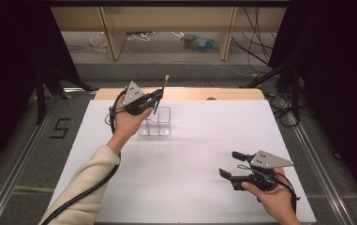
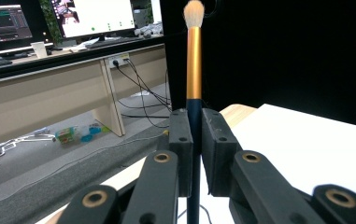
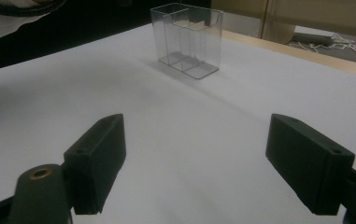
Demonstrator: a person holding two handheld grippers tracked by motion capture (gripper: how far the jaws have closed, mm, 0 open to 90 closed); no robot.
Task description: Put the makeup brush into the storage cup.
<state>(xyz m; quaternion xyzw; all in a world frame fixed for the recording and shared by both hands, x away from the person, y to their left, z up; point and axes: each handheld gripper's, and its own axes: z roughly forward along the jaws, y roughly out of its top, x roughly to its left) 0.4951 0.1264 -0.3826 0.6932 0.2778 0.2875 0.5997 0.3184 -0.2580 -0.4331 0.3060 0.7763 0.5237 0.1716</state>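
Observation:
My left gripper (image 1: 156, 97) is shut on a makeup brush (image 2: 194, 70) with a dark handle, a gold ferrule and pale bristles. In the high view the brush (image 1: 163, 89) slants up and away, its lower end above a clear plastic organizer (image 1: 156, 122) with compartments. In the left gripper view both pads (image 2: 182, 144) press the dark handle. My right gripper (image 1: 230, 164) hovers open over the near right of the white table, jaws wide apart with nothing between them. The right gripper view has the clear organizer (image 3: 188, 39) standing upright and empty, farther off on the white sheet.
A white sheet (image 1: 190, 154) covers the table, with a wooden edge (image 1: 204, 93) at the far side. Beyond it are a wooden desk frame, floor cables and a plastic bottle (image 1: 199, 43). Dark curtains stand at both sides.

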